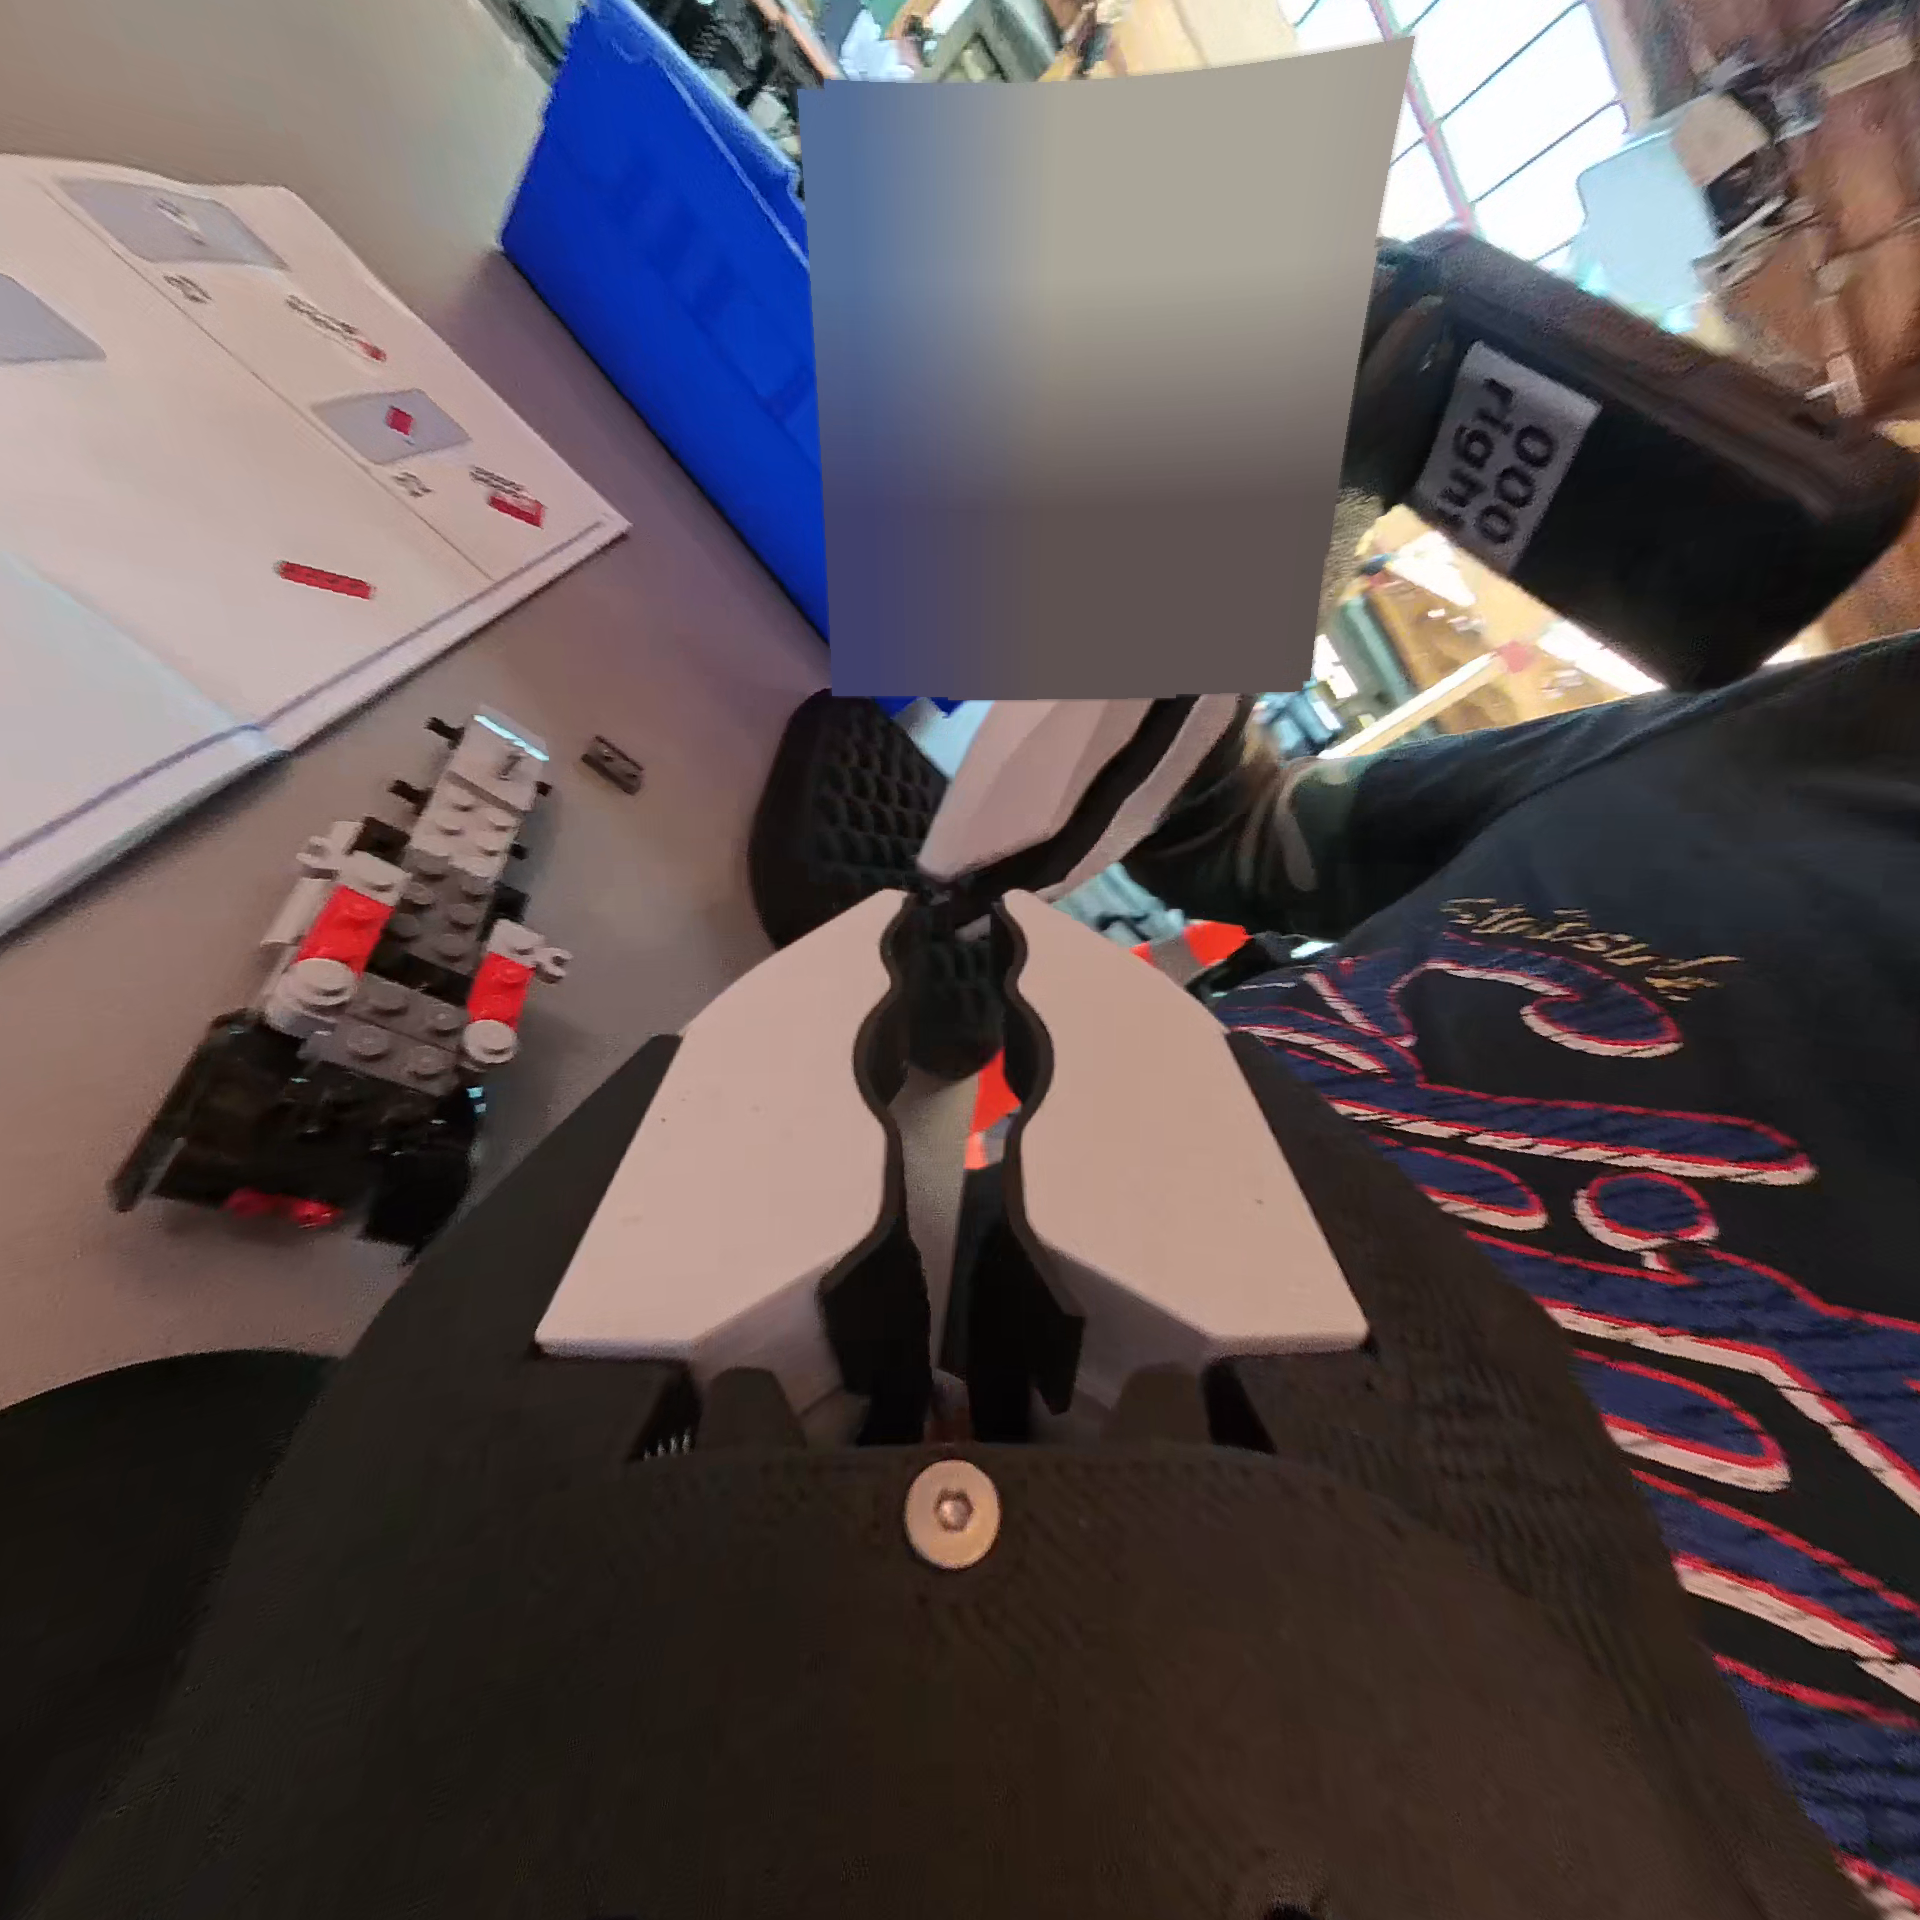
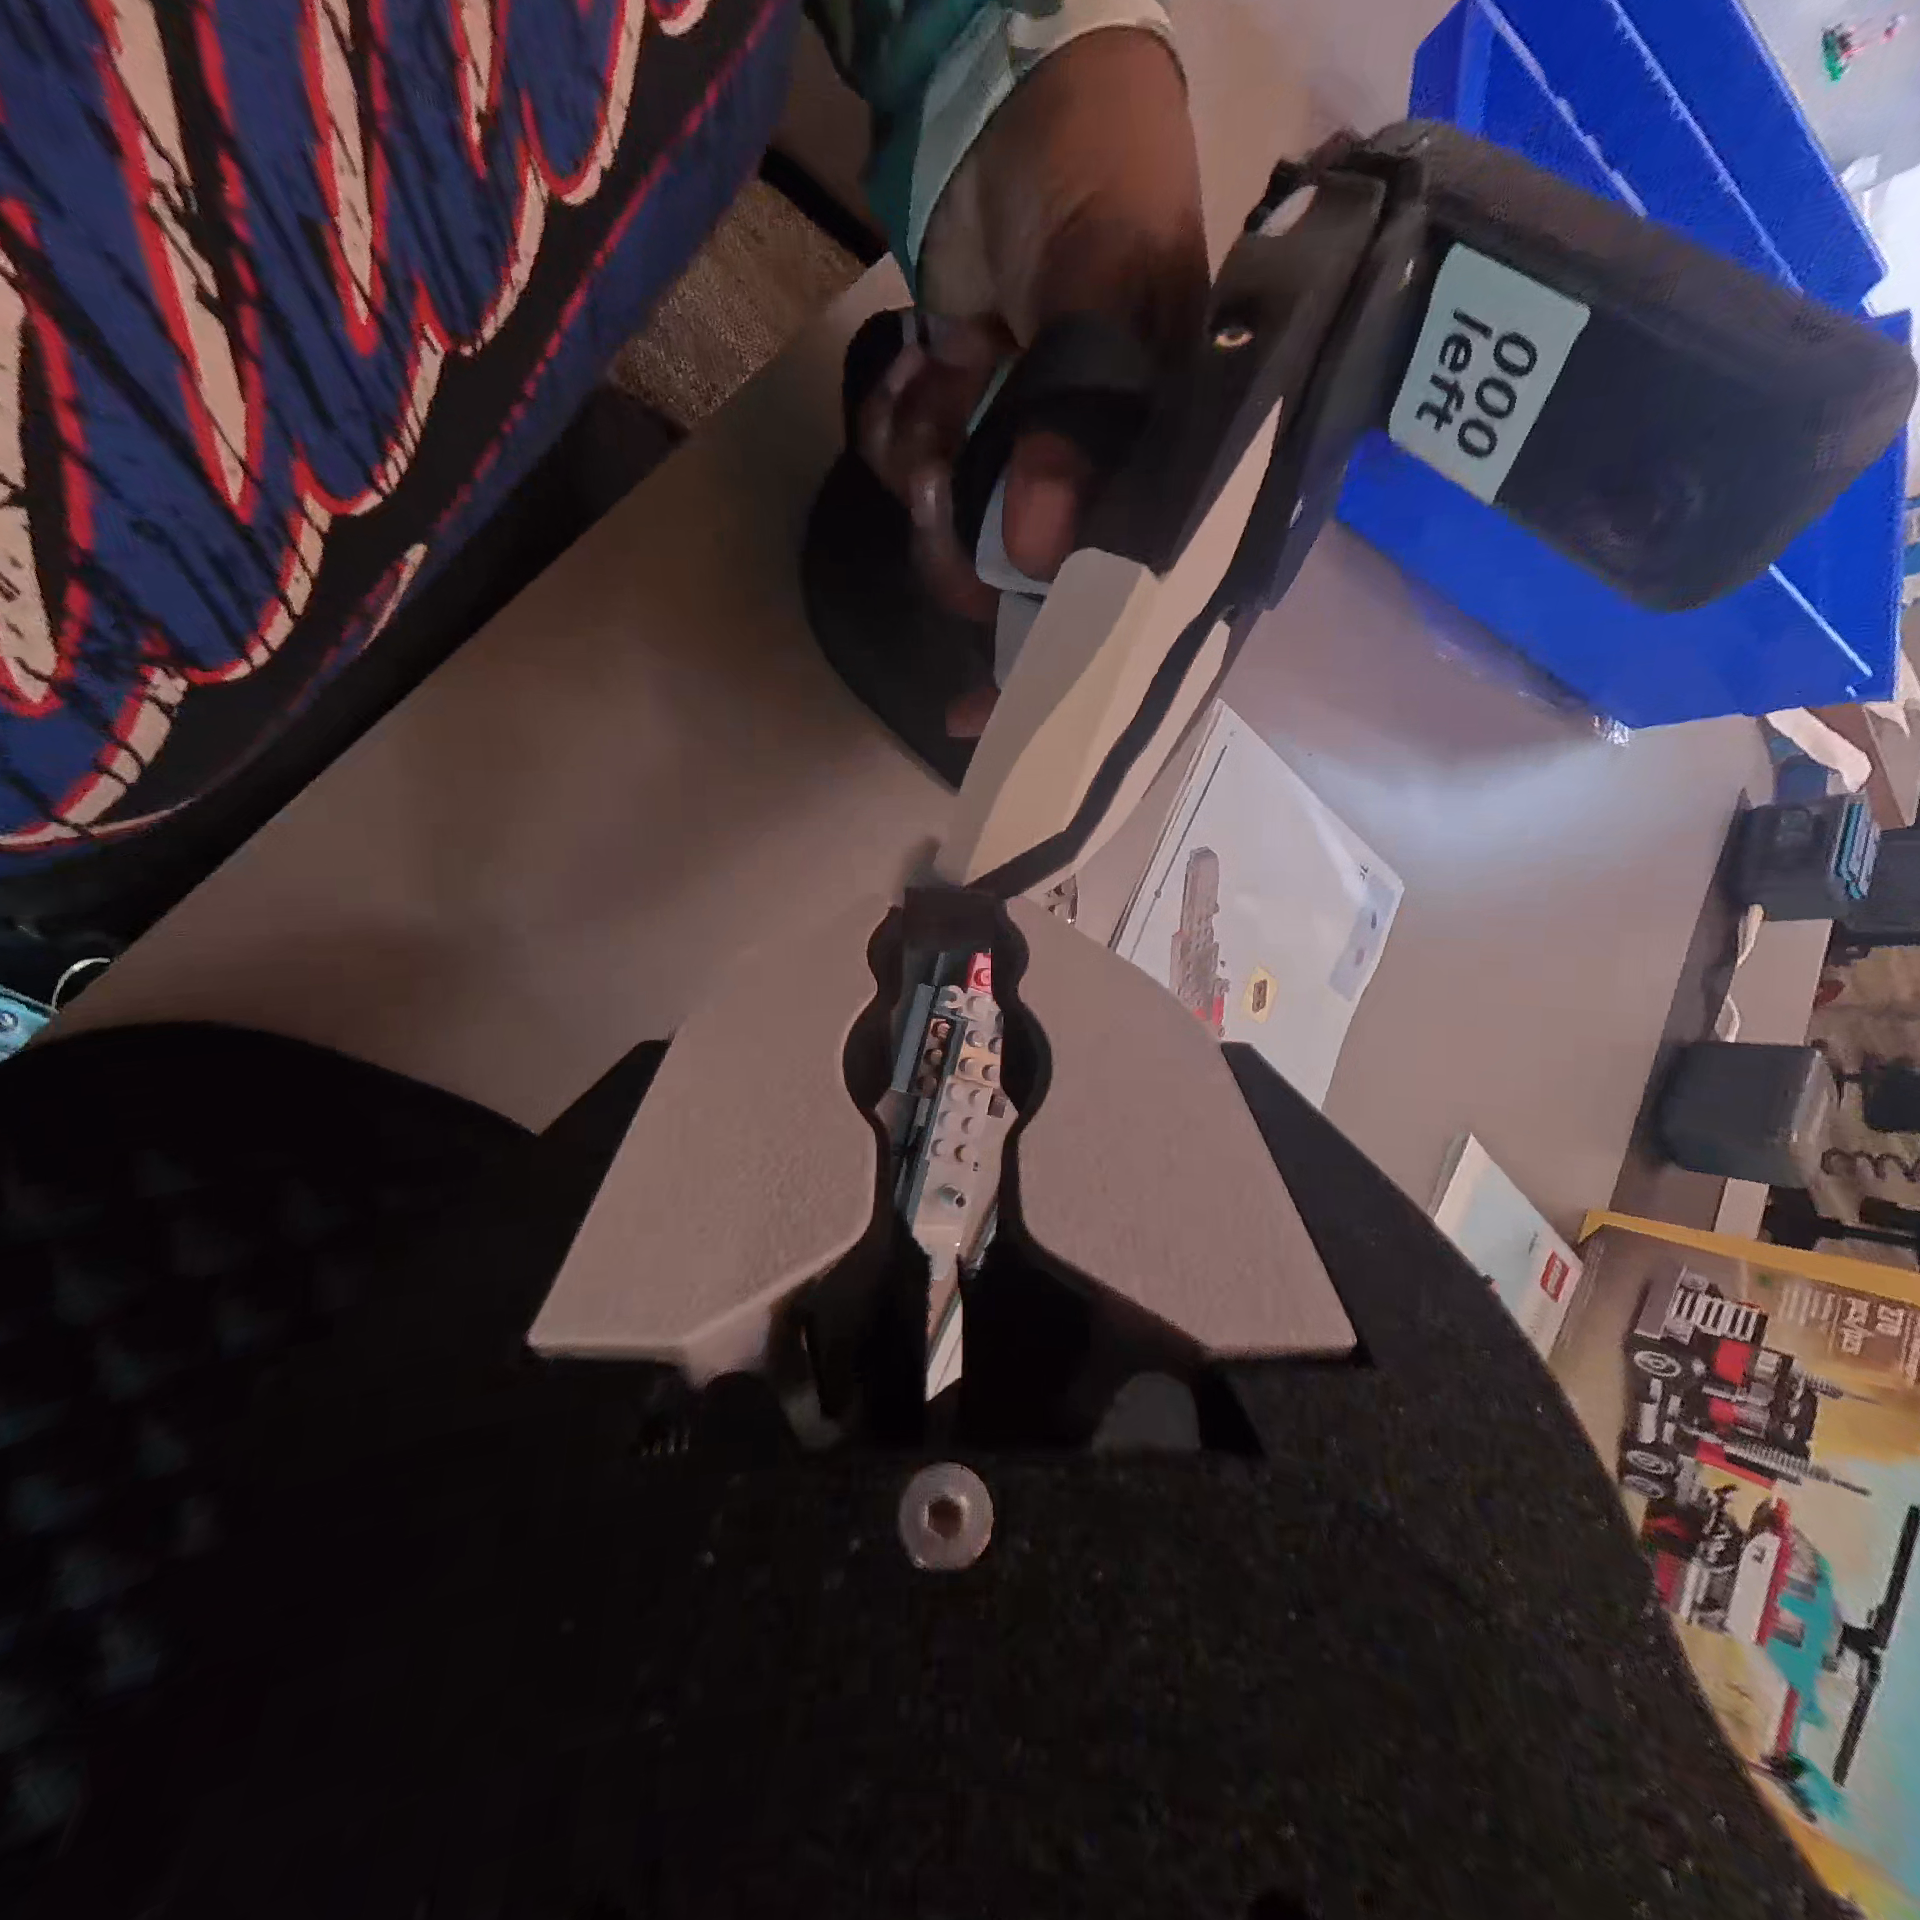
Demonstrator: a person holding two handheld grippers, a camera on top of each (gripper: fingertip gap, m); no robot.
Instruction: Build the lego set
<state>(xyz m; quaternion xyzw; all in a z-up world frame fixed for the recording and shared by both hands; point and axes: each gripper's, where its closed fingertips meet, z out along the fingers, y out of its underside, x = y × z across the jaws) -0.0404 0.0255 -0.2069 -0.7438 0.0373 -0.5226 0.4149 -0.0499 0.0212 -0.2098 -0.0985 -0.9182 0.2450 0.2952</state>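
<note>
We see table (image 1: 644,644); half-built lego model (image 1: 374,997) lying at nine o'clock, clear of both grippers; left gripper (image 1: 951,914) and right gripper (image 2: 951,904) tip-to-tip, fingers together, perhaps pinching small dark piece between them for handover.

left tool (image 1: 951,914) closed, tips meeting right tool (image 1: 961,868) | lego model (image 1: 384,987) on table (image 1: 644,883), left

Lego model (image 1: 353,997) on table (image 1: 644,665) at 9 o'clock, instruction booklet (image 1: 239,436) behind at 10, bin (image 1: 665,270) at 12.
</note>
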